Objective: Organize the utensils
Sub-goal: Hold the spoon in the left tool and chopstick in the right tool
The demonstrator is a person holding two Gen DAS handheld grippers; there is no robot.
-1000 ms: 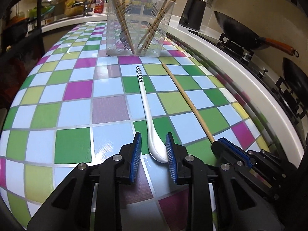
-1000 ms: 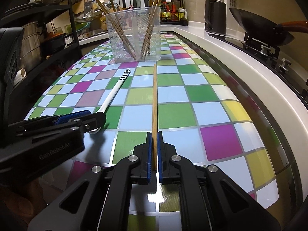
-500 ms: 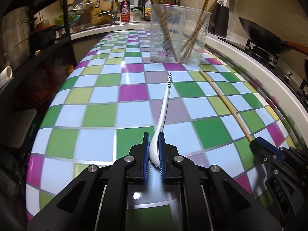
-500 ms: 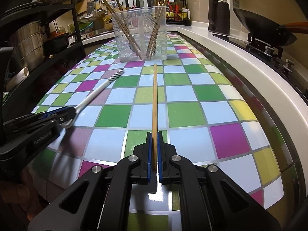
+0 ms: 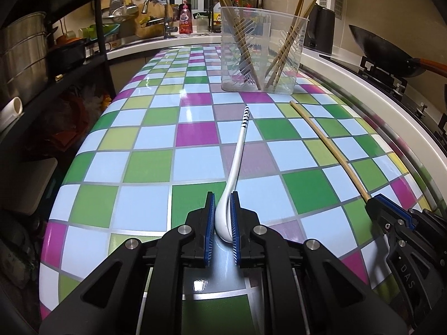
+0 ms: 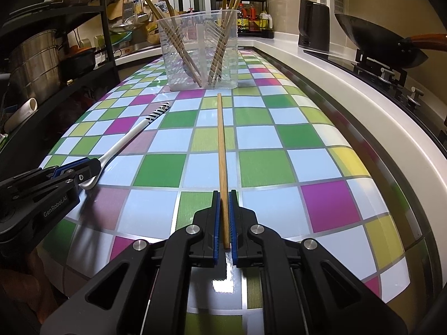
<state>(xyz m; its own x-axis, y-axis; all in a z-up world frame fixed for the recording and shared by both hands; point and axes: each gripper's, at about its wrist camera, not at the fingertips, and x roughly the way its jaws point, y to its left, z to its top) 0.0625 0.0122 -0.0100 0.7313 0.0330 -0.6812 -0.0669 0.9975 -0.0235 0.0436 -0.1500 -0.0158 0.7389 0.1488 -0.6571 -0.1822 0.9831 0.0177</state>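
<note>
My left gripper (image 5: 223, 203) is shut on the bowl end of a white spoon (image 5: 236, 162) with a black-striped handle tip; it also shows in the right wrist view (image 6: 123, 142). My right gripper (image 6: 224, 203) is shut on one end of a wooden chopstick (image 6: 221, 145), which points toward a clear plastic cup (image 6: 199, 53) holding several chopsticks. The chopstick (image 5: 327, 145), the cup (image 5: 262, 53) and the right gripper (image 5: 391, 215) show in the left wrist view. The left gripper (image 6: 78, 170) sits at left in the right wrist view.
The checkered countertop (image 5: 151, 167) runs back to a sink and faucet (image 5: 164, 25). A black shelf rack with steel pots (image 5: 22, 55) stands at left. A stove with a wok (image 5: 382, 53) and a dark kettle (image 6: 313, 28) stand at right.
My left gripper closed on the spoon's bowl and swung so the spoon points at the cup. Both utensils have lifted slightly. The right gripper keeps its grip on the chopstick.
</note>
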